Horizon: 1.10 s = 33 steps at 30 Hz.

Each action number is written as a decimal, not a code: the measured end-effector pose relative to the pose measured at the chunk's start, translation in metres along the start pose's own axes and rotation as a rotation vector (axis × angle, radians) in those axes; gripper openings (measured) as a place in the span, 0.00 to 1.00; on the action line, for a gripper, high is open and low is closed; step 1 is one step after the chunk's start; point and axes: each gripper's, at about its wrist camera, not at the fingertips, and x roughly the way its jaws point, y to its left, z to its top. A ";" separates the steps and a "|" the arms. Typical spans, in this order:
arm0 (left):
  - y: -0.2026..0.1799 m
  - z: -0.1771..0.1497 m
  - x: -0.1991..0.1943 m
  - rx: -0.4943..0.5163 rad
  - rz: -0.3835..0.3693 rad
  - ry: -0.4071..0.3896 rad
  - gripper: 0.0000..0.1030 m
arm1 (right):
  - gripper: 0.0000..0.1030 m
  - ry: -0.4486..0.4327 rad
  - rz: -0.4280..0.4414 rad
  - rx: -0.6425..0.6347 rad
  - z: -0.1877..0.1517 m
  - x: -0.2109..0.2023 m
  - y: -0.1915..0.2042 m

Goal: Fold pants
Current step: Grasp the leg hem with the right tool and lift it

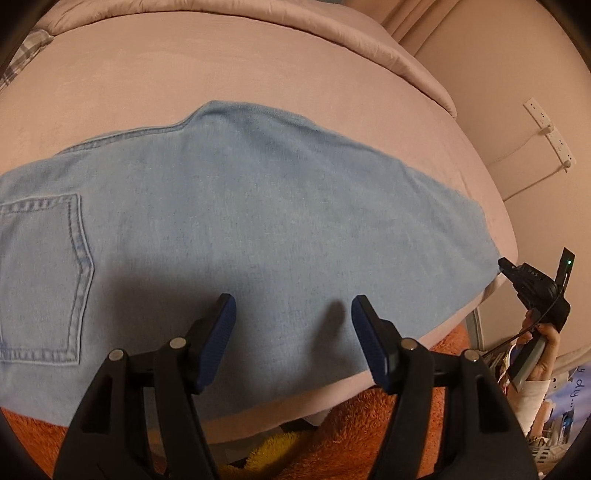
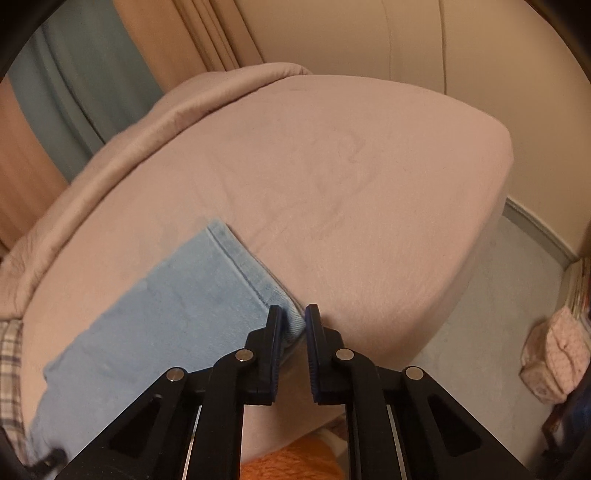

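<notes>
Light blue jeans lie flat across the pink bed, with a back pocket at the left. My left gripper hovers open over the denim near the bed's near edge, nothing between its fingers. In the right wrist view the leg end of the jeans lies on the bed. My right gripper is shut on the near corner of the hem. The left wrist view shows that right gripper at the jeans' far right tip, with a hand holding it.
A folded pink duvet runs along the bed's far side, with plaid cloth at the left. An orange fluffy rug lies below the near edge. A power strip hangs on the wall. A pink bag sits on the floor.
</notes>
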 end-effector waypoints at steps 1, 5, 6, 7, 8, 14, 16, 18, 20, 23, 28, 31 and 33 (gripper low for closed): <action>0.000 0.000 -0.001 -0.005 0.002 -0.001 0.63 | 0.12 0.006 0.005 0.014 0.000 0.004 -0.003; 0.005 -0.007 -0.006 -0.009 0.020 -0.002 0.63 | 0.14 0.022 -0.025 0.008 -0.009 0.013 -0.004; 0.004 -0.007 -0.008 -0.012 0.029 -0.007 0.64 | 0.18 0.018 -0.024 0.017 -0.010 0.010 -0.005; 0.006 -0.009 -0.011 -0.017 0.036 -0.014 0.67 | 0.30 0.021 -0.024 0.037 -0.011 0.006 -0.007; 0.007 -0.010 -0.015 -0.022 0.041 -0.022 0.71 | 0.45 0.019 -0.025 0.049 -0.014 0.000 -0.009; 0.012 -0.010 -0.032 -0.032 0.073 -0.066 0.79 | 0.51 0.016 0.136 0.116 -0.026 -0.008 -0.013; 0.013 -0.011 -0.039 -0.034 0.074 -0.078 0.79 | 0.51 0.044 0.169 0.148 -0.026 0.004 -0.013; 0.015 -0.013 -0.046 -0.036 0.071 -0.088 0.79 | 0.51 0.063 0.180 0.174 -0.026 0.016 -0.012; 0.016 -0.016 -0.053 -0.031 0.068 -0.097 0.79 | 0.51 0.052 0.180 0.191 -0.028 0.020 -0.009; 0.019 -0.017 -0.061 -0.024 0.074 -0.116 0.80 | 0.51 0.026 0.199 0.205 -0.019 0.028 -0.002; 0.025 -0.022 -0.070 -0.029 0.064 -0.129 0.80 | 0.17 0.033 0.256 0.229 -0.011 0.039 0.007; 0.023 -0.024 -0.072 -0.029 0.075 -0.136 0.80 | 0.15 0.028 0.241 0.223 -0.008 0.029 0.017; 0.026 -0.024 -0.074 -0.035 0.082 -0.143 0.80 | 0.15 -0.032 0.248 0.180 -0.005 0.008 0.030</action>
